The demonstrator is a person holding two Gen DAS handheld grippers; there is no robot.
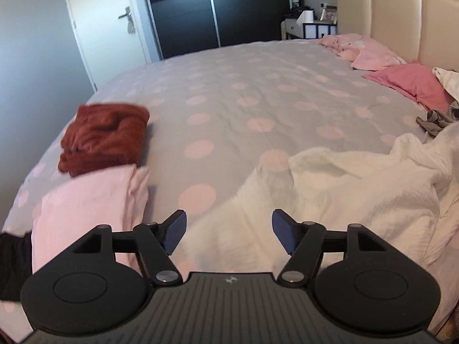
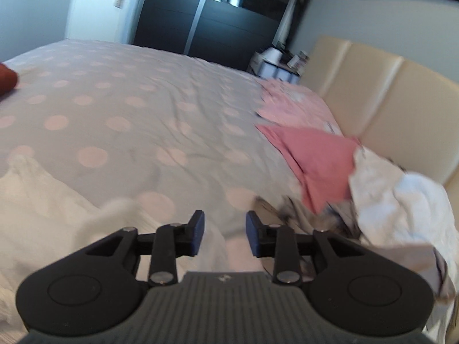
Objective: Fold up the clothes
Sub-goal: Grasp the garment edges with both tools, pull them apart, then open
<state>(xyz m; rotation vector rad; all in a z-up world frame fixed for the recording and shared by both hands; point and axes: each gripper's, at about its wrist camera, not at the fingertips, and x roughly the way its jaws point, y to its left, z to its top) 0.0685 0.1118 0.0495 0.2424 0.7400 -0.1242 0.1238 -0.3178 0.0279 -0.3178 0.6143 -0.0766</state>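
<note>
A crumpled white textured garment (image 1: 338, 189) lies on the near right of the bed, and my left gripper (image 1: 229, 233) hovers open above its left edge, holding nothing. A folded rust-brown garment (image 1: 104, 139) sits on a folded pale pink one (image 1: 89, 212) at the left. In the right wrist view the same white garment (image 2: 43, 218) fills the lower left. My right gripper (image 2: 225, 233) is open and empty over its edge. A heap of unfolded clothes, white (image 2: 398, 203) and grey patterned (image 2: 309, 215), lies just right of it.
The bed (image 1: 229, 97) has a grey cover with pink dots. Pink pillows (image 1: 410, 81) lie against a cream headboard (image 1: 401, 17) at the right. Beyond the bed stand a dark wardrobe (image 1: 212, 11), a white door (image 1: 106, 20) and a cluttered nightstand (image 1: 312, 25).
</note>
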